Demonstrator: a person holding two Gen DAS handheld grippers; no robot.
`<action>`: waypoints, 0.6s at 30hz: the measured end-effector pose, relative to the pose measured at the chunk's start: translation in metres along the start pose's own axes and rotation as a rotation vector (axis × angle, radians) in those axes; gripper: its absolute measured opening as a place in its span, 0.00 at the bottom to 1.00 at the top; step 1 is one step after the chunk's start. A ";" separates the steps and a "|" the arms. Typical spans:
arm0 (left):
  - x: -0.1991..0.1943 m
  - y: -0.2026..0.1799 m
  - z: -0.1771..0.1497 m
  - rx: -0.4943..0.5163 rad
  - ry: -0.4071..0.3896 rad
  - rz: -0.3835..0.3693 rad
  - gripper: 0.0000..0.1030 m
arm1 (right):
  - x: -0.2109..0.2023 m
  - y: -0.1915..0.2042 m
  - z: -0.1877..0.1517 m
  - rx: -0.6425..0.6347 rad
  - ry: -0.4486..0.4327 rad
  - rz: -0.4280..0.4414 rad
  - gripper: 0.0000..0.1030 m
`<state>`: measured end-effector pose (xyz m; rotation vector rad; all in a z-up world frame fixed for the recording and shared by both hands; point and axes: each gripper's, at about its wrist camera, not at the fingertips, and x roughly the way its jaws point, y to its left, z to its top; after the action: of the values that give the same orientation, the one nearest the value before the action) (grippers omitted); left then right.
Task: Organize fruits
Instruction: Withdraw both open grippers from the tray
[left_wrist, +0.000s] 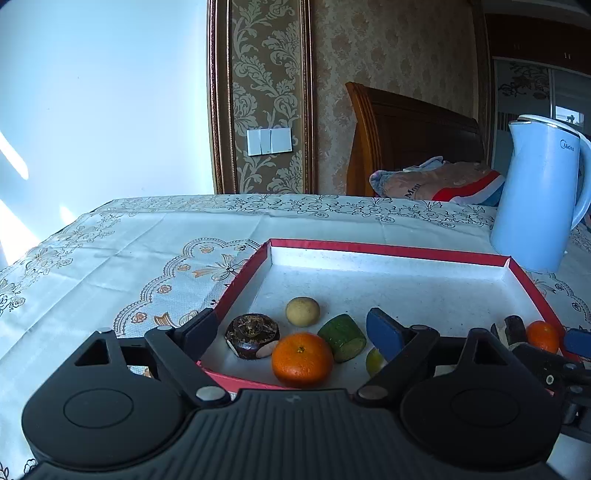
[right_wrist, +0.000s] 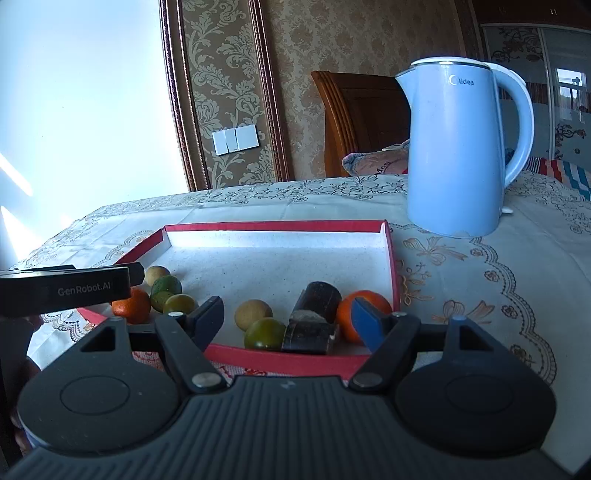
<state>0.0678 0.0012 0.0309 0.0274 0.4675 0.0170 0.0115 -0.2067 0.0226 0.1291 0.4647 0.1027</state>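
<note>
Sorting looks well advanced: every fruit we can see already lies in the red box (left_wrist: 388, 251), bunched along its near edge, and we spot none on the tablecloth (left_wrist: 110, 266). Near the near-left corner: an orange (left_wrist: 302, 359), a pale round fruit (left_wrist: 303, 311), a green chunk (left_wrist: 343, 336) and a dark brown piece (left_wrist: 252, 334). Toward the near-right corner: a second orange (right_wrist: 364, 314), a green citrus (right_wrist: 265, 333), another pale fruit (right_wrist: 253, 314) and two dark pieces (right_wrist: 318, 302). Far half of the box is bare. What remains, we judge, is only tidying or grouping.

Our left gripper (left_wrist: 291, 330) hangs spread above the first orange, pinching nothing. Our right gripper (right_wrist: 288, 317) is also spread, nothing pressed between its pads.

Writing: "Midea" on the blue kettle (right_wrist: 454, 155); "GenRobot.AI" on the left gripper's side, seen from the right wrist. Lettering on the bedding (left_wrist: 436, 182) is only partly readable.
</note>
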 end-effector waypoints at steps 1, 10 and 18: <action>-0.001 0.000 -0.001 0.000 0.001 0.000 0.85 | -0.003 -0.001 -0.003 0.003 0.001 -0.001 0.72; -0.013 -0.006 -0.009 0.011 0.033 -0.004 0.86 | -0.016 -0.002 -0.016 0.011 -0.002 0.011 0.79; -0.030 -0.013 -0.019 0.049 0.030 -0.036 0.91 | -0.015 0.006 -0.019 -0.013 0.025 0.007 0.82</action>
<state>0.0326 -0.0122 0.0267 0.0667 0.4983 -0.0297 -0.0108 -0.2009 0.0134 0.1167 0.4883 0.1143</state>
